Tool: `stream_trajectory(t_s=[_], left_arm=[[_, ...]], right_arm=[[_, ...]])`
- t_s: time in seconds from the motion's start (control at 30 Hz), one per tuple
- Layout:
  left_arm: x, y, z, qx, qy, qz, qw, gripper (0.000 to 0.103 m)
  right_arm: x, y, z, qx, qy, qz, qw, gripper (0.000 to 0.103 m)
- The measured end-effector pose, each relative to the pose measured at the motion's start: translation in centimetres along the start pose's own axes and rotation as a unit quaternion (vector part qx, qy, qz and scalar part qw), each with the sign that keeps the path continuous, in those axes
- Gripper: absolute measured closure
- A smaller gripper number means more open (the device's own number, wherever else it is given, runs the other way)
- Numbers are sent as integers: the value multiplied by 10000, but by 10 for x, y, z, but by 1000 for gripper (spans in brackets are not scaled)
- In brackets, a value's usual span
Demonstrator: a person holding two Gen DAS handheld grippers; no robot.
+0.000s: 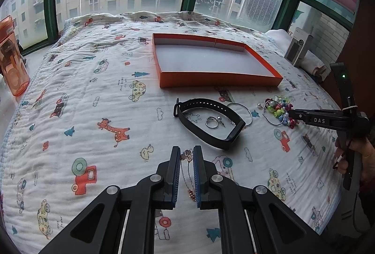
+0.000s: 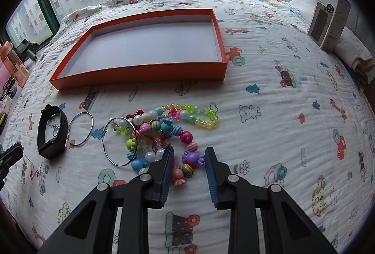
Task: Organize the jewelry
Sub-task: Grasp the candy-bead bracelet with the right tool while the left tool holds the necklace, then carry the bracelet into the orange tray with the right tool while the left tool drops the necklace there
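Left claw (image 1: 186,155) points steeply downward with its jaws drawn close on a thin rose-gold chain (image 1: 187,174), while the right claw (image 2: 189,158), angled downward and gripped at its handle by a hand (image 1: 351,158), has jaws parted around candy-shaped beads (image 2: 187,161).

The thin rose-gold chain with flower charms (image 1: 187,169) runs between the blue pads of the left hand-held gripper (image 1: 187,154), and the black fingers hide part of its length. In the right wrist view this chain (image 2: 35,173) is too small to make out. The translucent orange plastic bottle (image 1: 13,62) is cut off by the left edge. The person's hand (image 1: 358,158) shows only partly at the right edge. Some of the colourful plastic bead jewellery (image 2: 164,132) lies hidden behind the right hand-held gripper (image 2: 189,155). The print on the grey cardboard box (image 2: 328,20) is unreadable.
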State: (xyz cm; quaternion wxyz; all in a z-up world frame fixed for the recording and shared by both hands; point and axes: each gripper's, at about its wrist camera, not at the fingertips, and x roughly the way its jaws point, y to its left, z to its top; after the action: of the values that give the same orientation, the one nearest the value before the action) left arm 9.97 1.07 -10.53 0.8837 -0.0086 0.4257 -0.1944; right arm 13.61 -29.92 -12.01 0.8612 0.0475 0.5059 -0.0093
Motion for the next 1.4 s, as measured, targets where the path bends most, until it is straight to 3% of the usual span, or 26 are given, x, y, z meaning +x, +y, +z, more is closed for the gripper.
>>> stream_trajectory(t_s=[0.03,0.53,1.4], left_arm=[[-1,0,0,1,-14,-6,10000,92],[-32,-10,15,-10,-378,54,9993,92],[-133,-74,82,470,-1441,98,9884,92]], right_arm=[[0,-1,0,6,-11,-32,10000,80],[-27,1,1,-223,-495,146,9984,81],[-120,3,19,-698,-1643,516,9826,81]])
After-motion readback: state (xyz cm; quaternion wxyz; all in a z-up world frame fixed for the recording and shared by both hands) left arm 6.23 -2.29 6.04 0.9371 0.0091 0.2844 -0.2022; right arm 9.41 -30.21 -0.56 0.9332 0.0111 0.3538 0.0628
